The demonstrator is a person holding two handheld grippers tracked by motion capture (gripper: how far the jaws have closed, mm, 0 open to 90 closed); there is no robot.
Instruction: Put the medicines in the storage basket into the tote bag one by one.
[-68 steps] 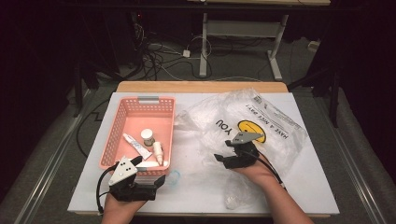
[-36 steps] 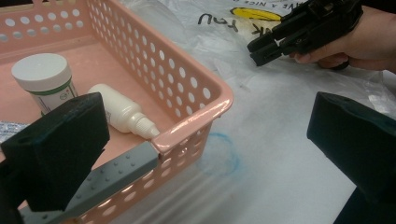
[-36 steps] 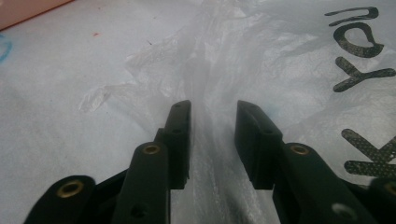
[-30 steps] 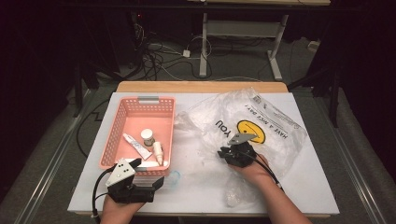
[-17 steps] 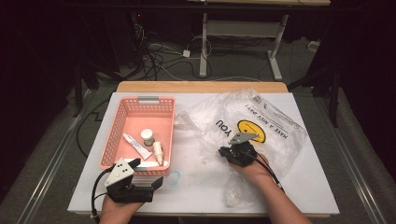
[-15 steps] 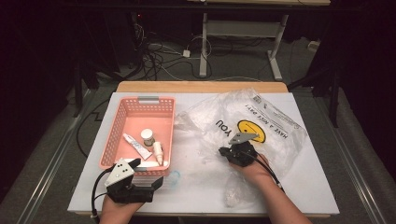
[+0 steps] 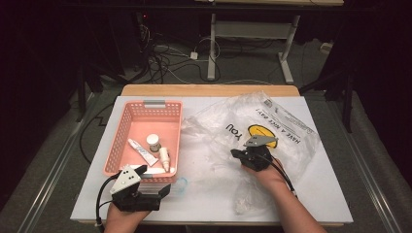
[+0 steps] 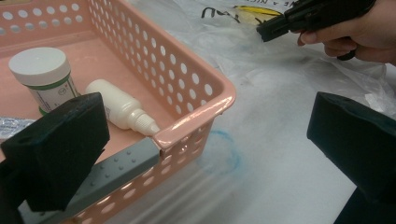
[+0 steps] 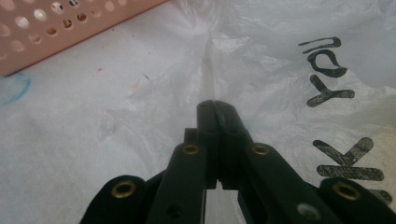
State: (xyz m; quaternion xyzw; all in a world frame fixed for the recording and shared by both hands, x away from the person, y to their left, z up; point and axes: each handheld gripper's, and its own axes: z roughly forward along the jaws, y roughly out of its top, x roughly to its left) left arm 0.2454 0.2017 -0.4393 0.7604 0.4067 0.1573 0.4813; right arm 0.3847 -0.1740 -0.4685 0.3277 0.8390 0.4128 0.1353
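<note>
A clear plastic bag [image 7: 272,131] lies crumpled and spread flat over the right half of the white worktop [image 7: 204,194], printed with black lettering and a yellow smiley. The right claw [image 9: 215,106] has just been closing and its jaws now meet, pinching a raised fold of the bag's film near the lettering. The left claw [image 8: 205,135] stands wide open with nothing in it, at the near corner of a pink perforated basket [image 7: 121,145], one jaw over the basket's rim and the other over bare worktop. Inside the basket lie a white-capped jar [image 8: 39,74], a small white dropper bottle [image 8: 121,109] and a tube [image 7: 142,151]. A faint blue ring [image 8: 229,149] marks the worktop between basket and bag.
</note>
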